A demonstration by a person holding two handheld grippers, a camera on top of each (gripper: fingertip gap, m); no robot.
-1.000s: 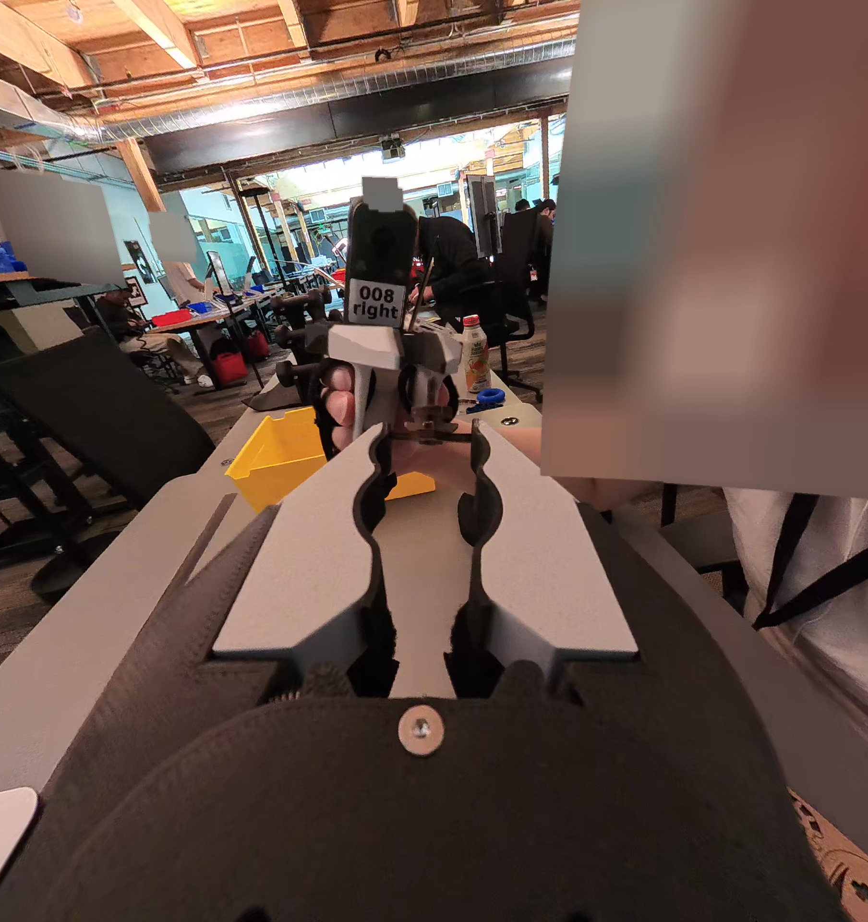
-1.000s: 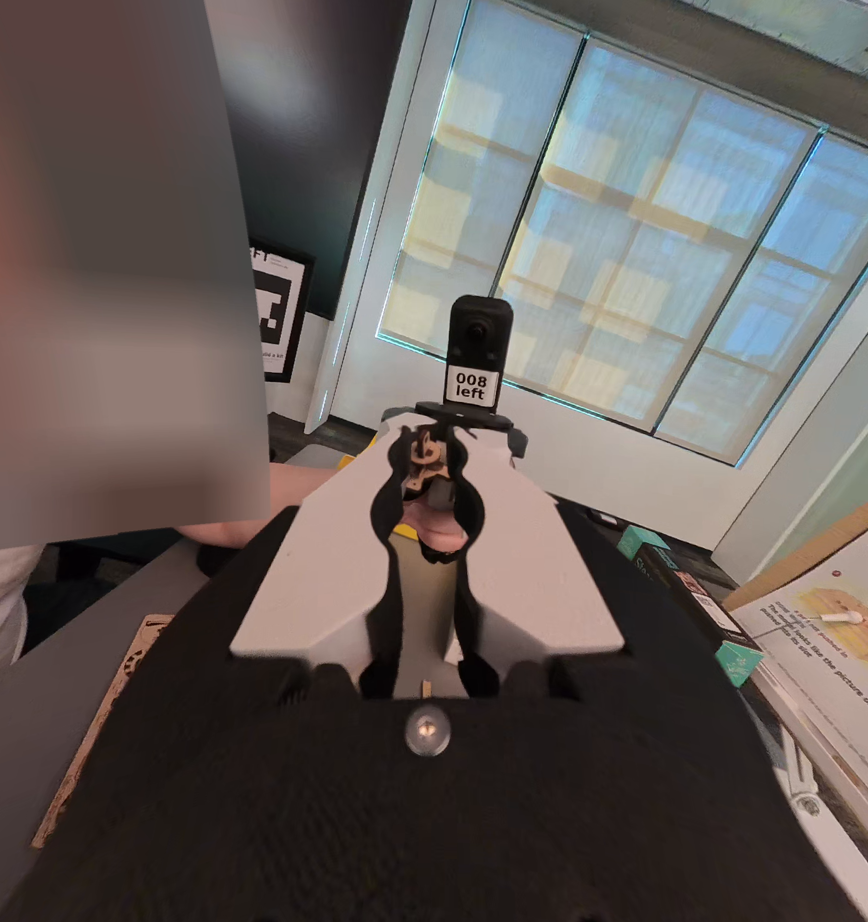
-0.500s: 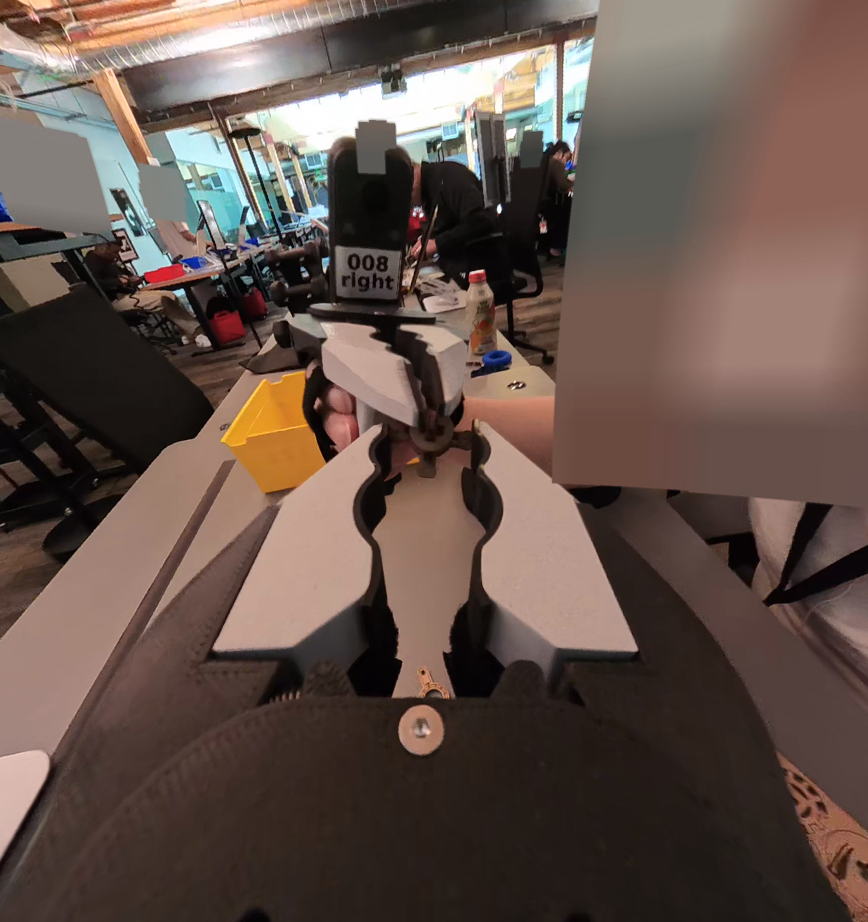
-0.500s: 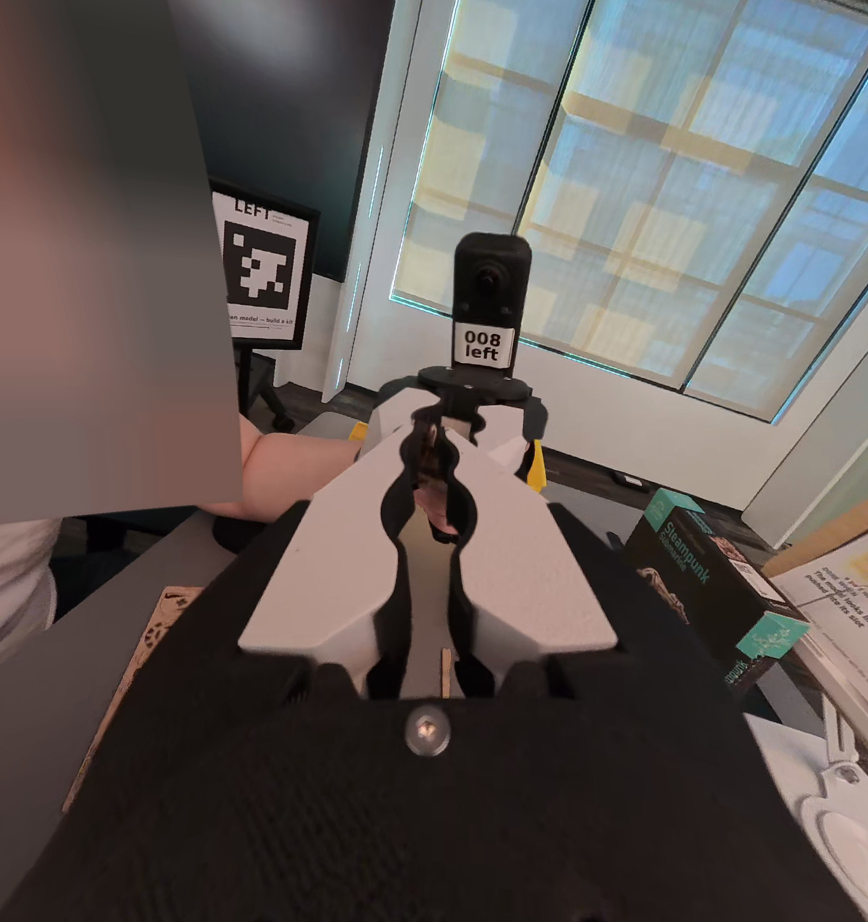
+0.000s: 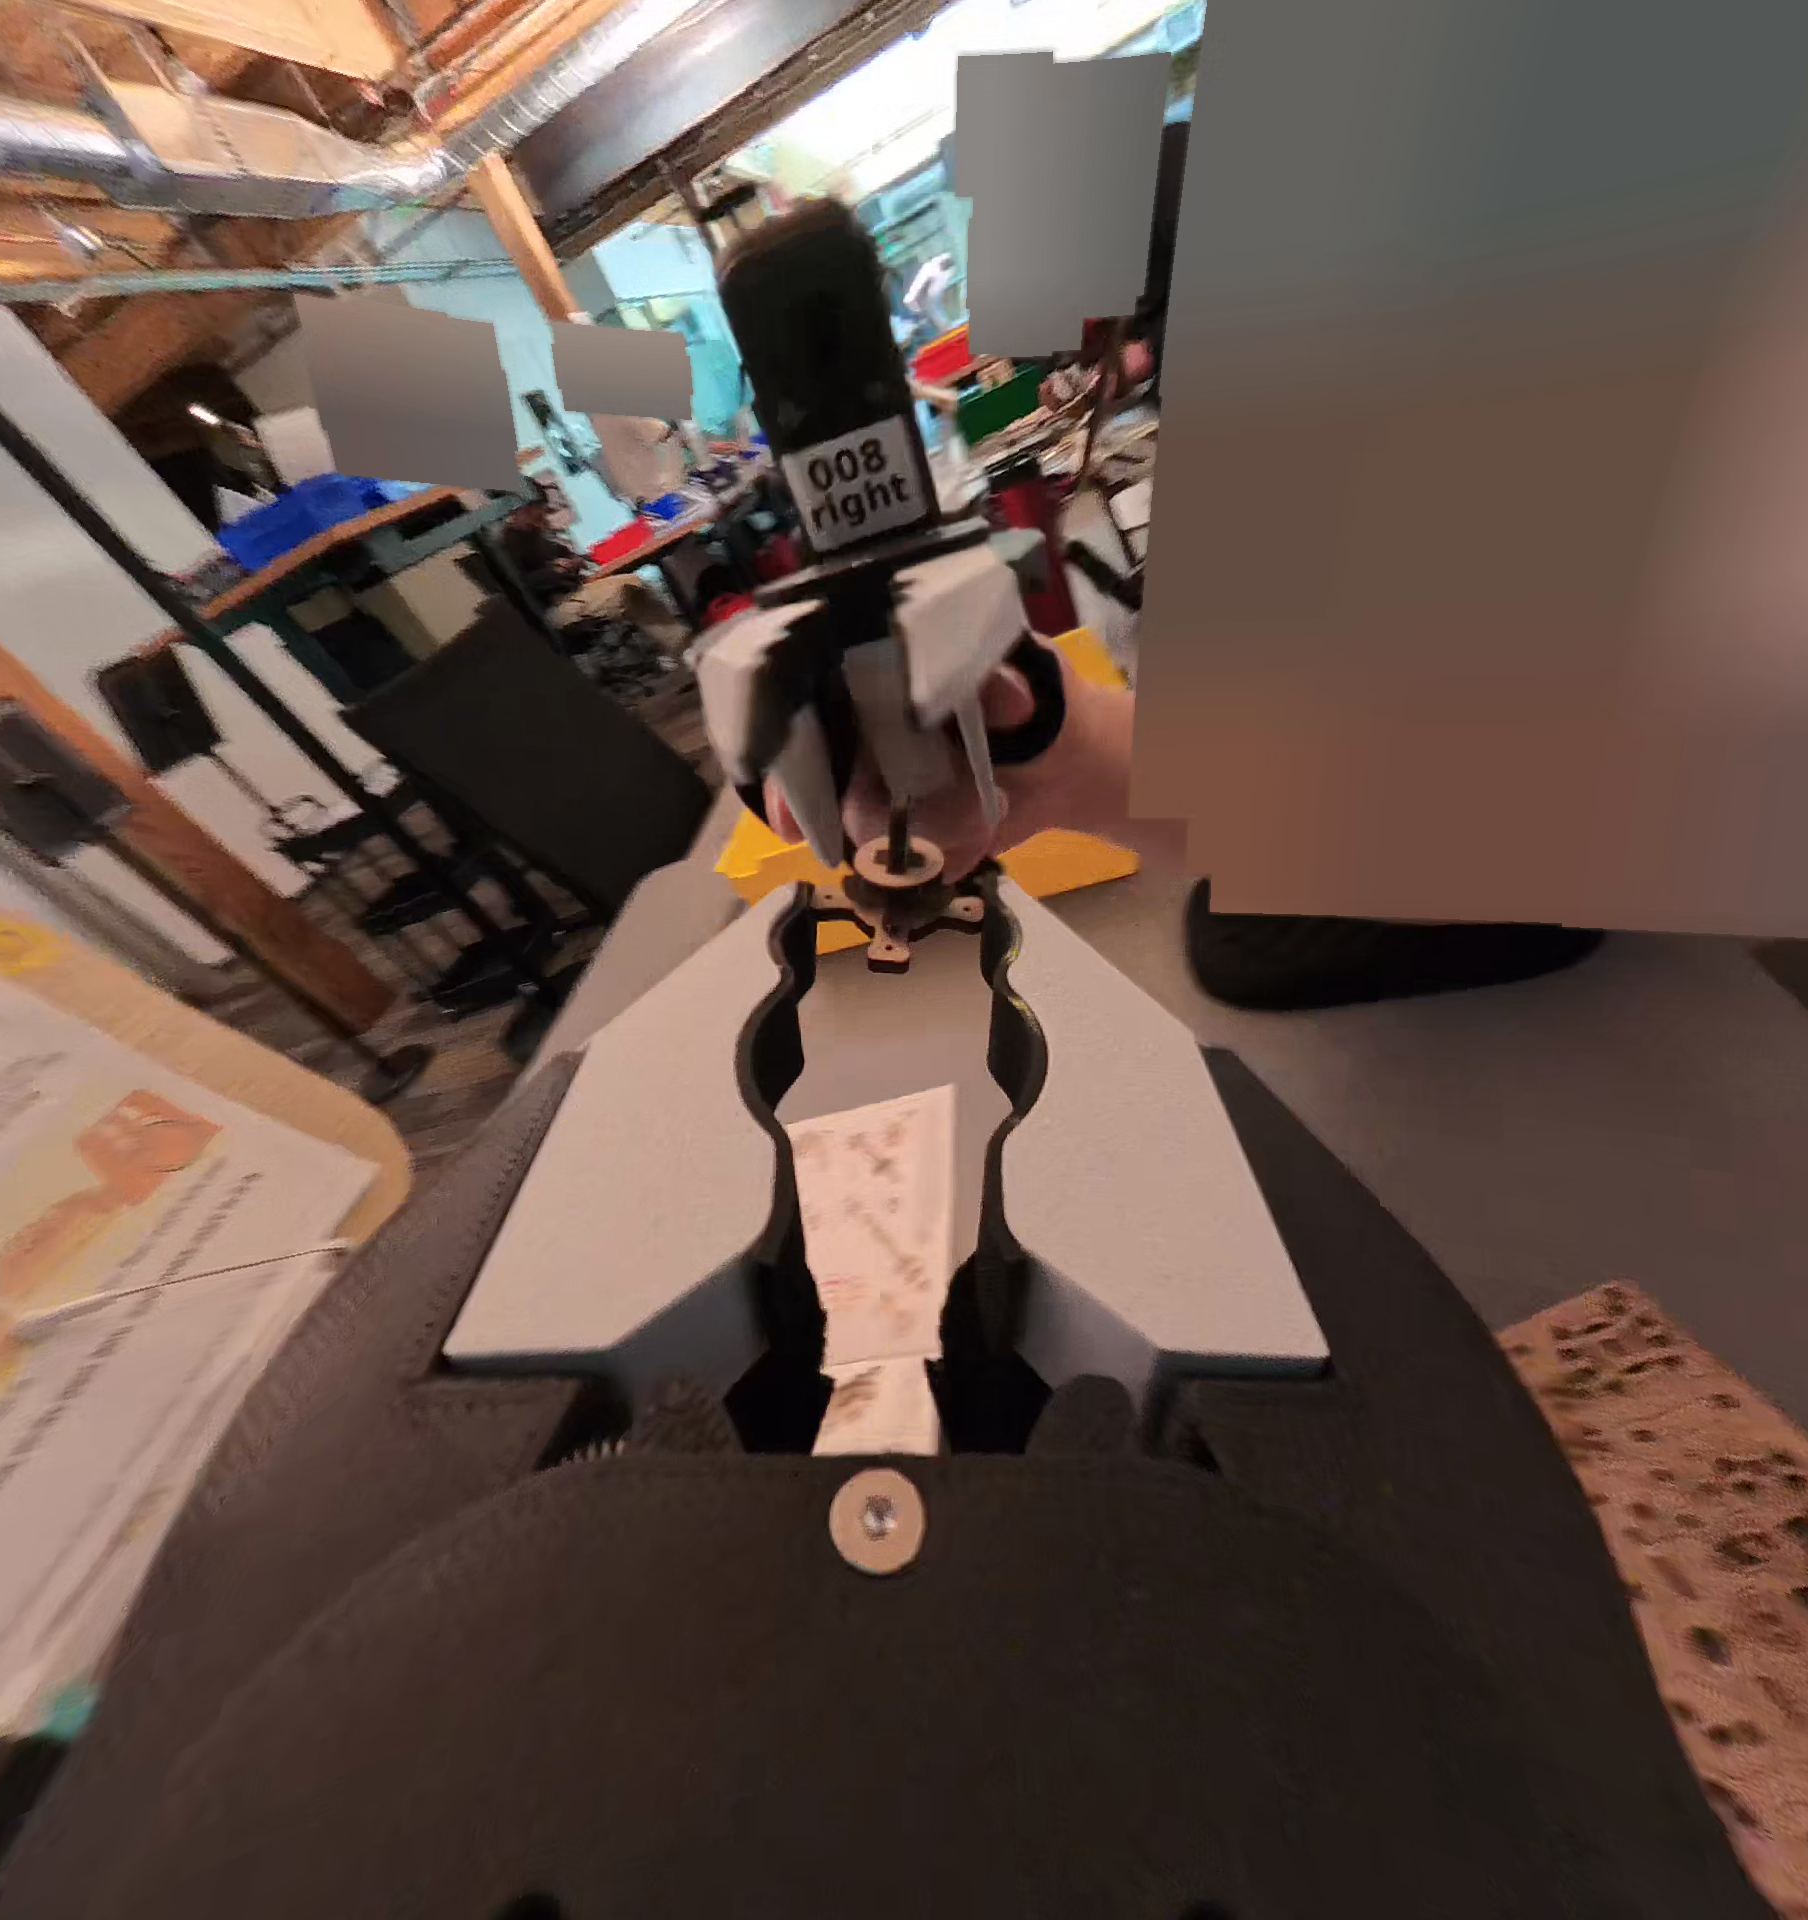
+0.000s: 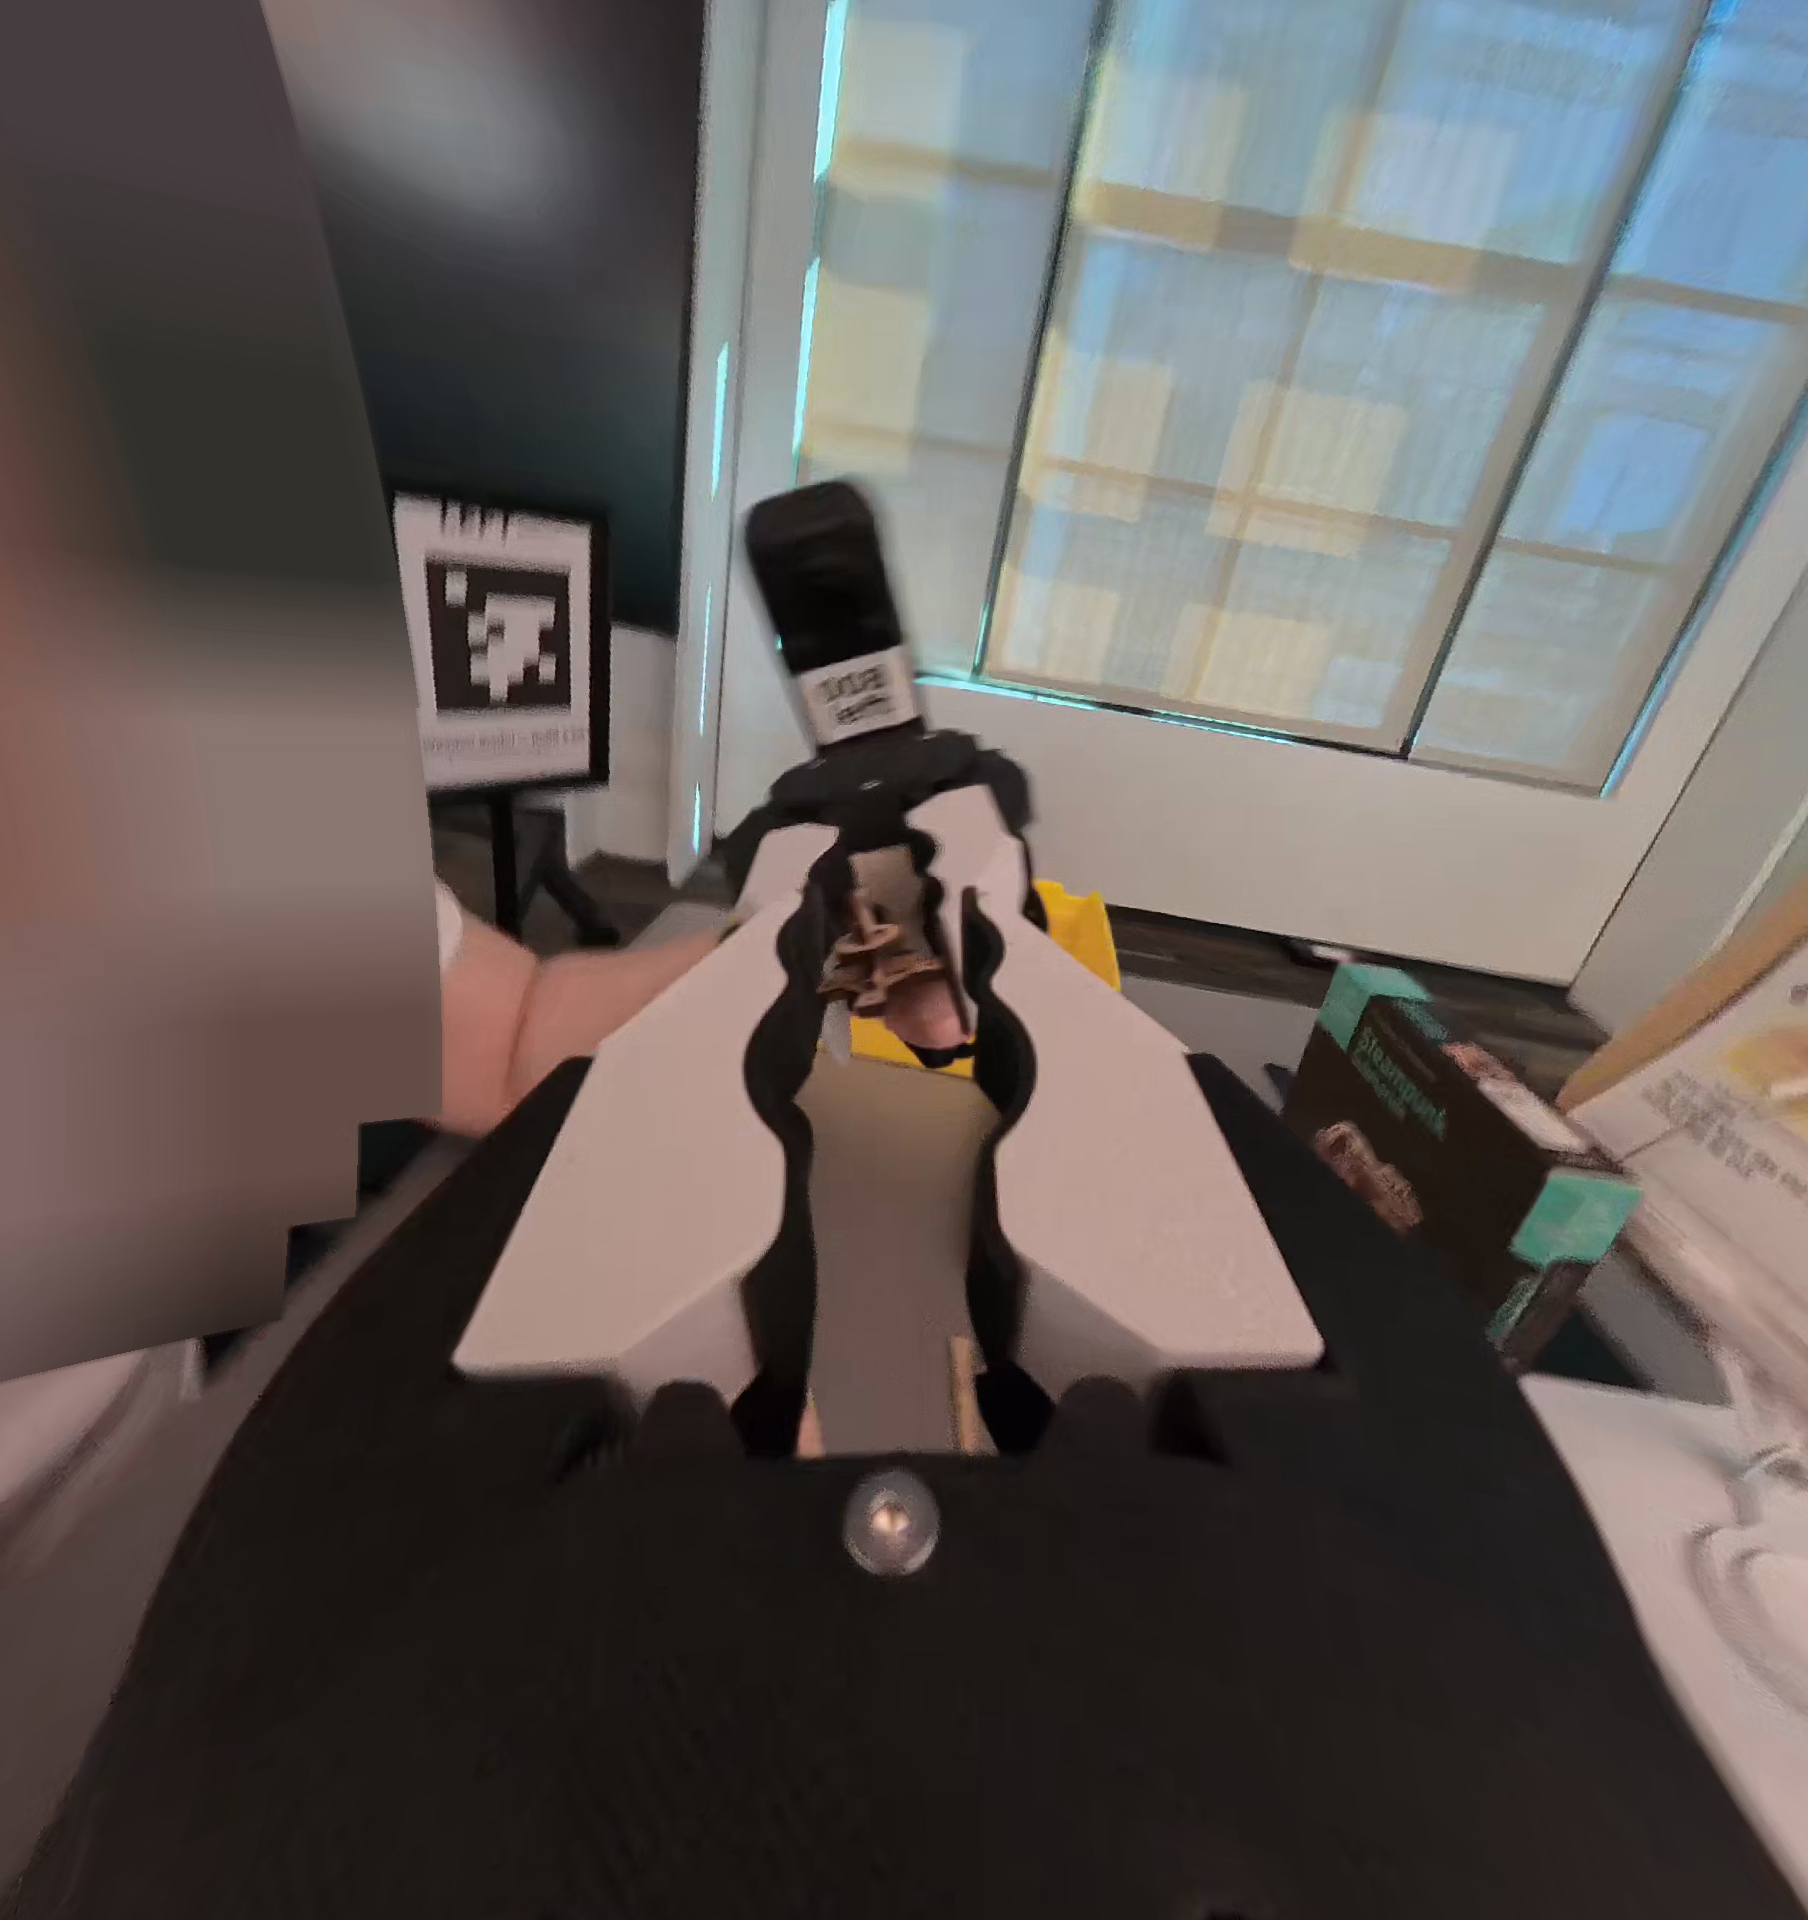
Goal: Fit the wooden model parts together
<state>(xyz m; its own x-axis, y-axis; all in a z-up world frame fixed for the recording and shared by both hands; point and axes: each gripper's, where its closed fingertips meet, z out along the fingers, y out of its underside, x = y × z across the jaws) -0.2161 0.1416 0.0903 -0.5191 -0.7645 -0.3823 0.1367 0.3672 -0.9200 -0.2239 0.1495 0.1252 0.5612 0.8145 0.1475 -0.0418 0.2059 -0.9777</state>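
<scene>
The two grippers meet tip to tip above the grey table (image 5: 1451, 1091). My left gripper (image 5: 892, 920) is shut on a small star-shaped wooden part (image 5: 895, 925). The right gripper (image 5: 895, 831) faces it and grips a thin dark axle carrying a pale wooden disc (image 5: 898, 862), which sits right on top of the star part. In the blurred right wrist view, my right gripper (image 6: 879, 925) has the wooden assembly (image 6: 864, 951) between its tips, and the left gripper's fingers (image 6: 983, 831) stand behind it. A person's hand holds each gripper.
A yellow bin (image 5: 1076, 868) stands behind the grippers, also in the right wrist view (image 6: 1082, 925). A printed sheet (image 5: 879, 1195) lies under my left gripper. A laser-cut wooden sheet (image 5: 1658, 1507), a dark and teal box (image 6: 1440, 1143) and an instruction board (image 5: 100, 1195) sit around. Both grippers' tips are close together, under 4 cm apart.
Both grippers have swung and tilted while staying tip to tip. The disc and axle now show above the star part. The printed sheet has come into view under the left gripper.
</scene>
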